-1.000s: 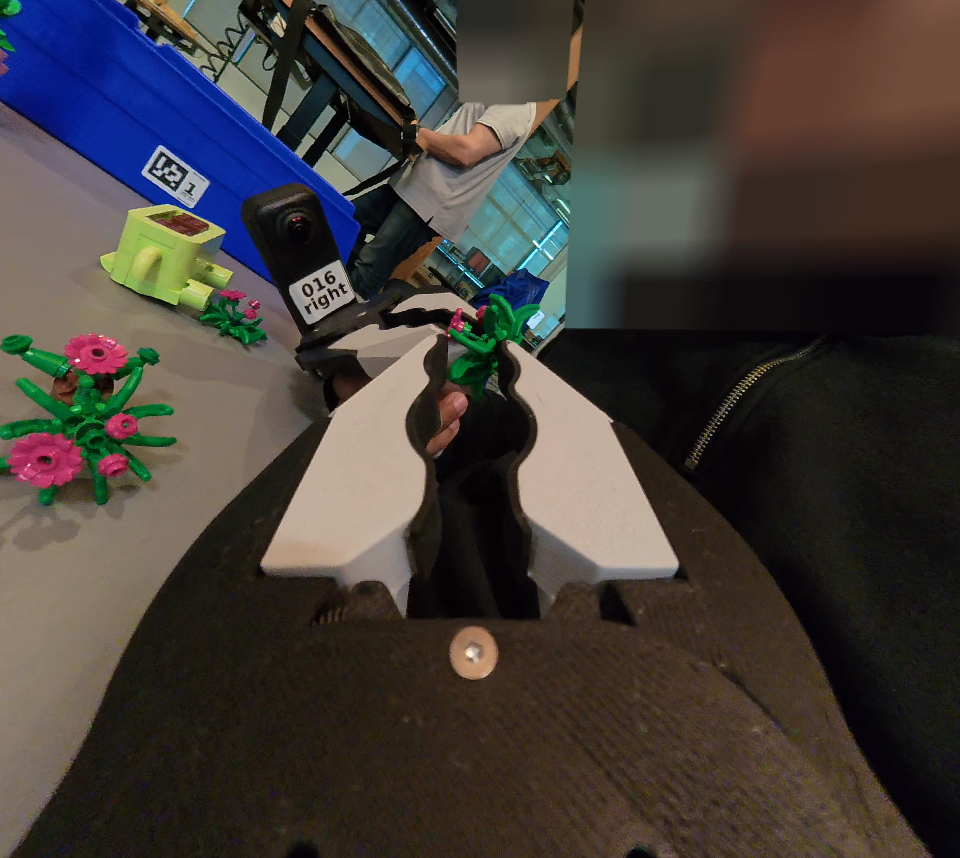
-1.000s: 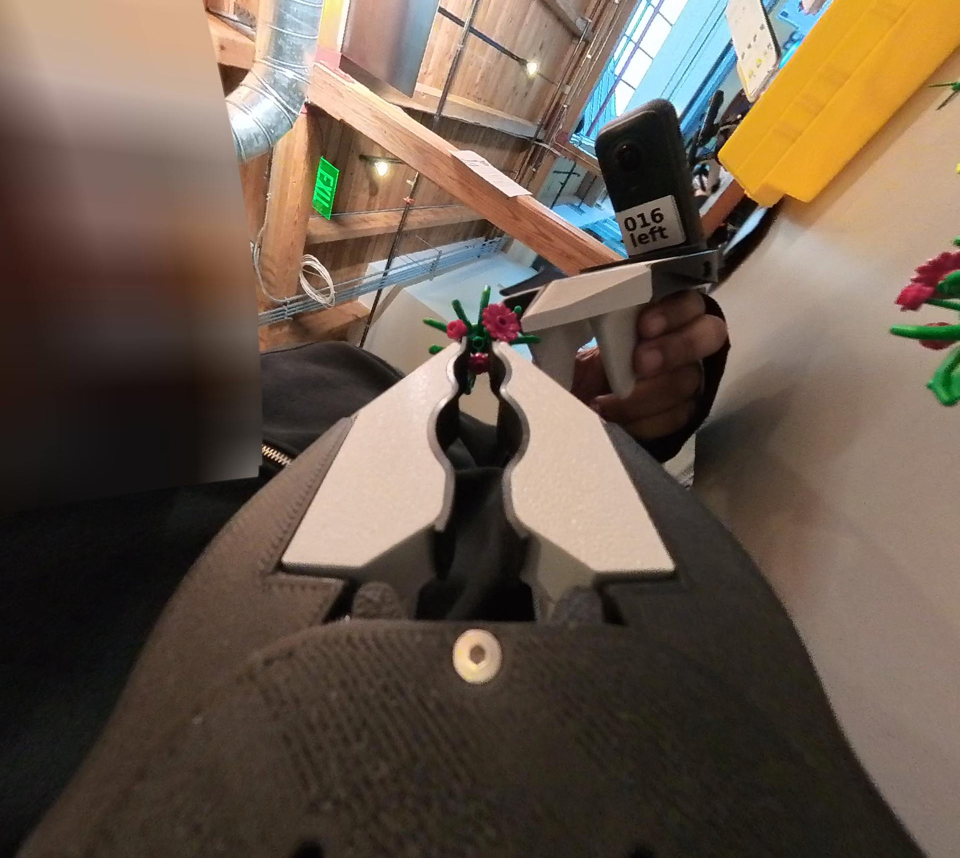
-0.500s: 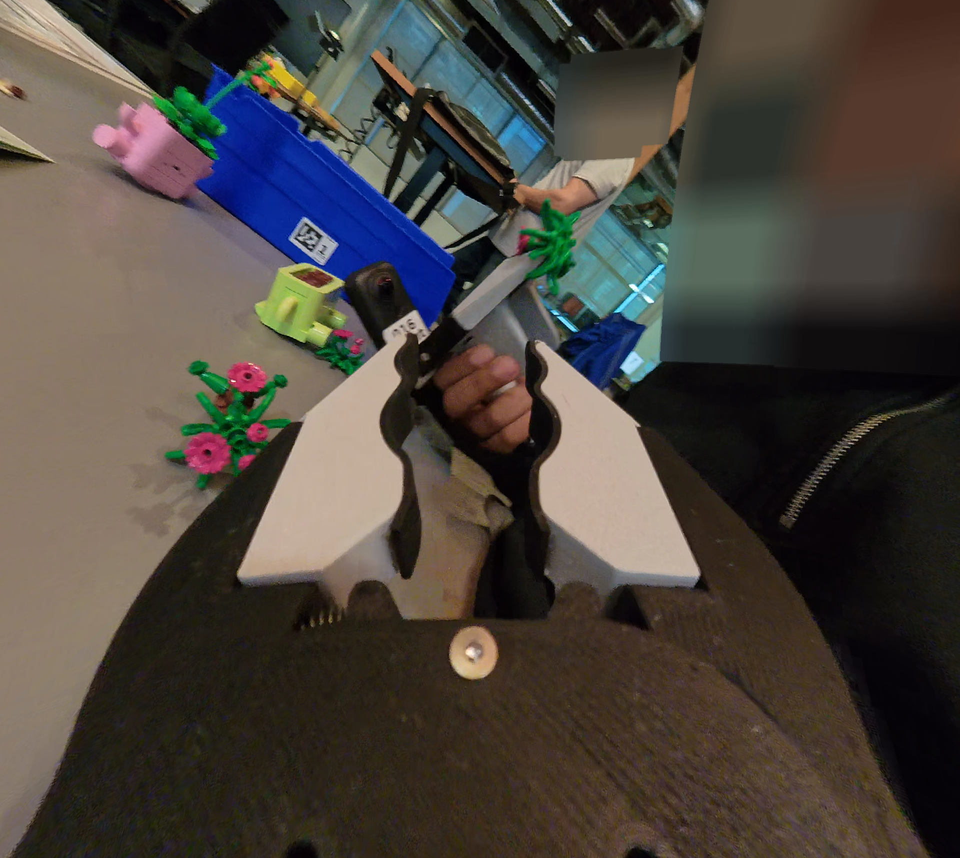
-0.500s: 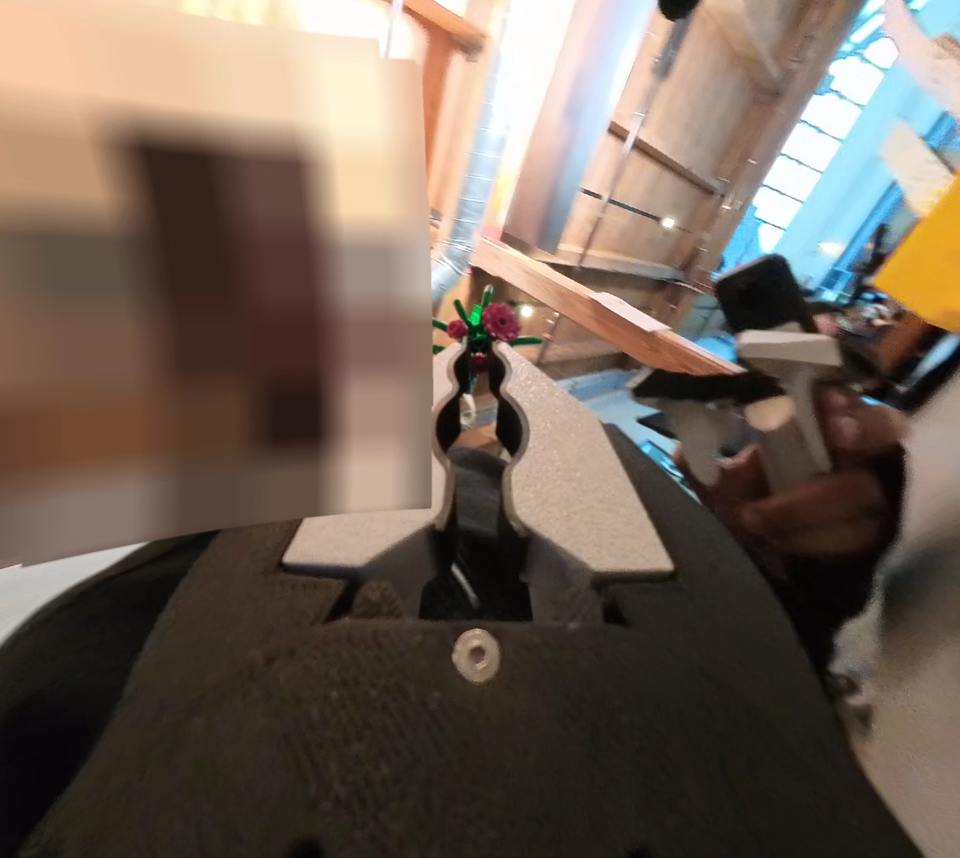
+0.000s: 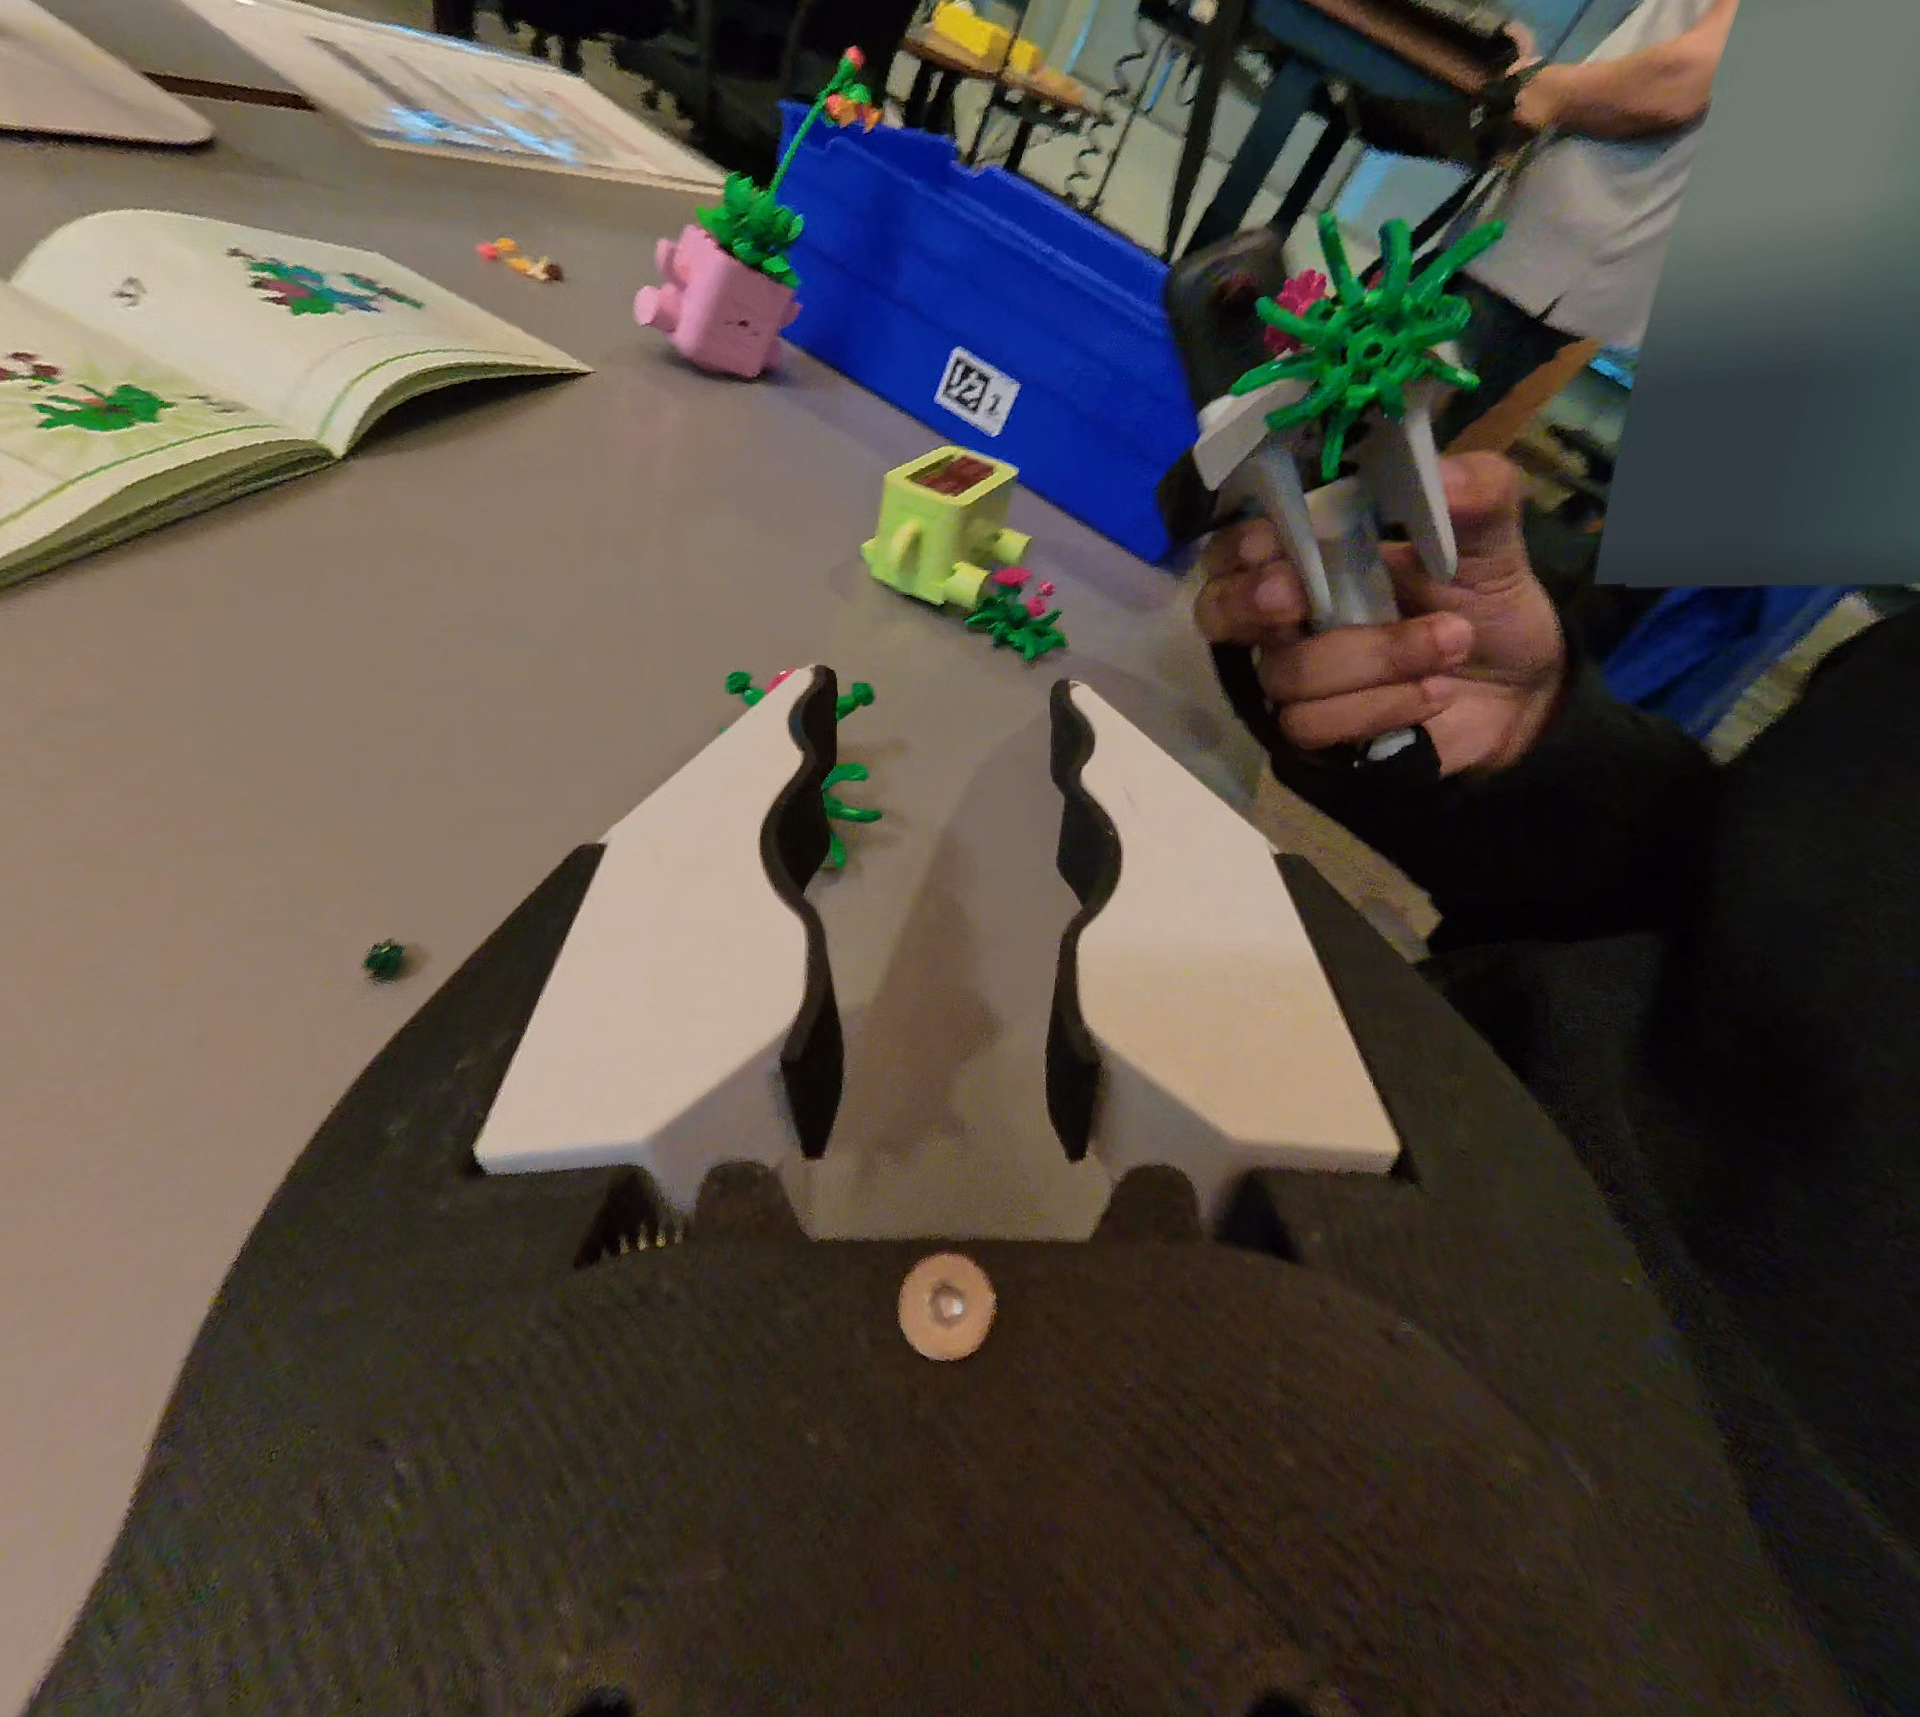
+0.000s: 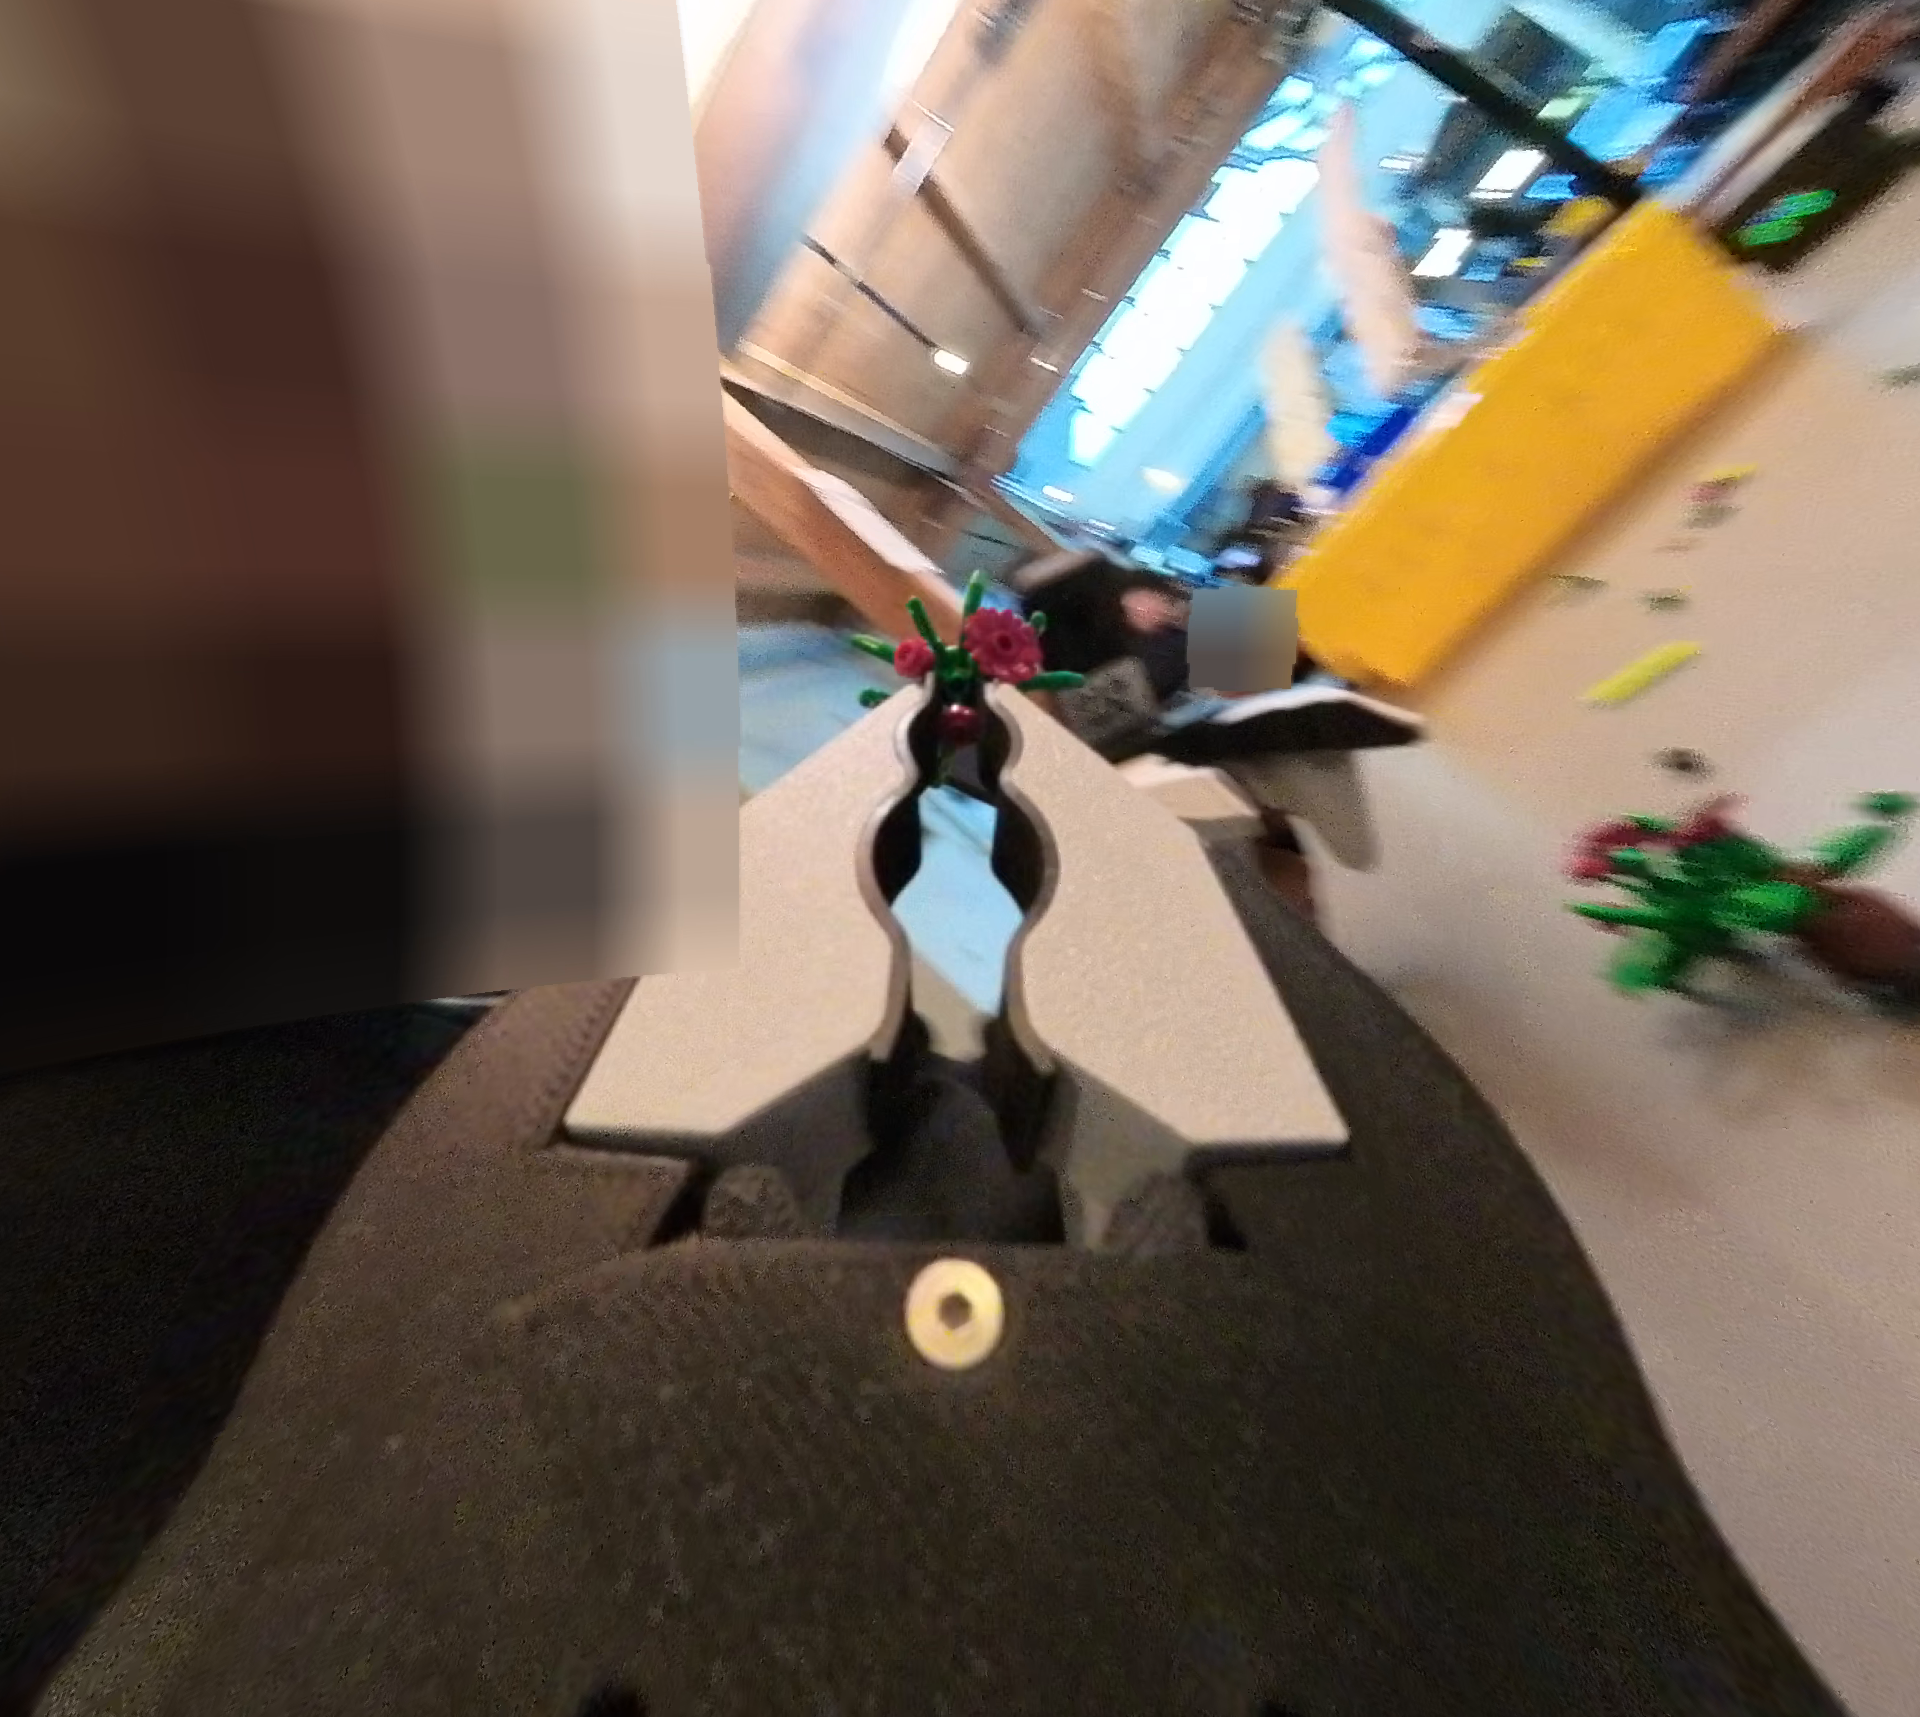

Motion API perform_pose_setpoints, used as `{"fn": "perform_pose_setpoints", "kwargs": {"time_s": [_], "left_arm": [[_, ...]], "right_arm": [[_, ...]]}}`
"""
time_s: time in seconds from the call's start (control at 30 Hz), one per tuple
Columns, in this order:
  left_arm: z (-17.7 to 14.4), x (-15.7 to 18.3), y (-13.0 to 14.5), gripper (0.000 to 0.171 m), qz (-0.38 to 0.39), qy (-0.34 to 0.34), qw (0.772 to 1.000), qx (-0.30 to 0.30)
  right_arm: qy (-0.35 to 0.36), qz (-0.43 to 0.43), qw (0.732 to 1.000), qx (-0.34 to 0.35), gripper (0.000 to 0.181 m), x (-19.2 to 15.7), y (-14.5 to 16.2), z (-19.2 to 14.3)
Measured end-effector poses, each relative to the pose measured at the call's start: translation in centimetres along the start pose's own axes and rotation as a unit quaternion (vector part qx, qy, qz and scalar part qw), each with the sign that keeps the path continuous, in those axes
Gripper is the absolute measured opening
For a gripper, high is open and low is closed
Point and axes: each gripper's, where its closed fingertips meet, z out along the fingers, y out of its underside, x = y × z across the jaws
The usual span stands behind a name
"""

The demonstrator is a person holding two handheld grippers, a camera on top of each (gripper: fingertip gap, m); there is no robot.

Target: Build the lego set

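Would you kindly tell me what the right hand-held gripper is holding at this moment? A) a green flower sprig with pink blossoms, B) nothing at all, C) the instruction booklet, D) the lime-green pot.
A: the right hand-held gripper has its tips closed on the flower sprig, while the lime-green pot and the booklet sit on the table.

The left wrist view looks low and forward over its own claw [image 5: 943,711] across the grey table [image 5: 436,628], with the right claw [image 5: 1340,441] held up close by; the right wrist view tilts upward past its claw [image 6: 961,701]; both share the flower sprig [image 6: 971,654].
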Motion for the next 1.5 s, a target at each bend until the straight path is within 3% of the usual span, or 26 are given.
{"fn": "perform_pose_setpoints", "kwargs": {"time_s": [0.03, 0.2, 0.5, 0.7, 0.83, 0.9, 1.17, 1.37, 1.5], "left_arm": [[0.1, -0.4, 0.2, 0.039, 0.007, -0.016, 1.0, -0.01], [1.3, -2.4, 2.0, 0.044, 0.049, -0.09, 0.991, -0.087], [4.3, -4.1, 3.8, 0.062, 0.065, -0.104, 0.976, -0.181], [5.4, -5.1, 4.5, 0.058, 0.076, -0.11, 0.966, -0.22], [5.9, -5.2, 5.8, 0.047, 0.082, -0.109, 0.955, -0.264], [6.1, -4.9, 5.8, 0.036, 0.09, -0.103, 0.954, -0.266], [6.7, -4.6, 5.5, 0.03, 0.052, -0.075, 0.962, -0.256], [6.5, -4.4, 5.1, 0.031, 0.049, -0.07, 0.967, -0.241], [6.2, -4.6, 5.3, 0.047, 0.05, -0.077, 0.964, -0.249]], "right_arm": [[0.042, -0.034, 0.998, -0.021, 0.004, 0.8, 0.2, -0.1], [0.222, -0.163, 0.957, -0.093, 0.005, 4.8, 0.1, -1.7], [0.365, -0.274, 0.868, -0.194, 0.005, 9.0, -0.3, -2.8], [0.387, -0.252, 0.87, -0.174, 0.005, 11.1, 0.7, -3.3], [0.384, -0.194, 0.893, -0.135, 0.004, 11.7, 0.7, -3.7], [0.388, -0.184, 0.894, -0.132, 0.004, 11.9, 0.6, -3.9], [0.385, -0.175, 0.896, -0.134, 0.004, 12.1, 0.8, -3.6], [0.399, -0.173, 0.888, -0.148, 0.004, 12.5, 1.2, -3.9], [0.416, -0.164, 0.877, -0.177, 0.004, 13.2, 1.9, -4.2]]}}
